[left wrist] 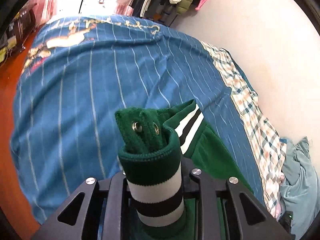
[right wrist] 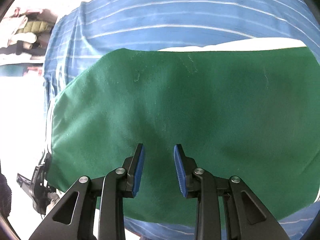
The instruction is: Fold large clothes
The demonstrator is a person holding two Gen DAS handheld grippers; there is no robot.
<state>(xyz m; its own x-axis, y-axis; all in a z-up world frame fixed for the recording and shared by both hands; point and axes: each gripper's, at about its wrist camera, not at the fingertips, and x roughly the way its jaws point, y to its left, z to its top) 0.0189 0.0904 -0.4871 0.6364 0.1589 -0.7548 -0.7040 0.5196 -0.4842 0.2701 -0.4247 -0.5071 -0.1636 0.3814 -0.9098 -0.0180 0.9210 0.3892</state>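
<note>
A: Which step is shown?

B: A fold in progress, by judgement. The striped cuff [left wrist: 158,182] of the green jacket [right wrist: 200,108] is clamped in the left gripper [left wrist: 155,188], raised above the blue bedspread [left wrist: 84,92]; the body is spread on that bedspread.

A: And next?

B: The cuff, pointing away from the camera, would be carried across the body. The right gripper [right wrist: 159,160] is held apart, empty. The long axis cannot be told.

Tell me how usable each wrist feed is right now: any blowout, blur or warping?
Left wrist view: window at top blown out, blue striped bedspread slightly motion-smeared, green garment in the left gripper sharp. Right wrist view: left edge washed out white, stripes bowed by the fisheye, right gripper sharp, soft shadows across the green cloth.
</note>
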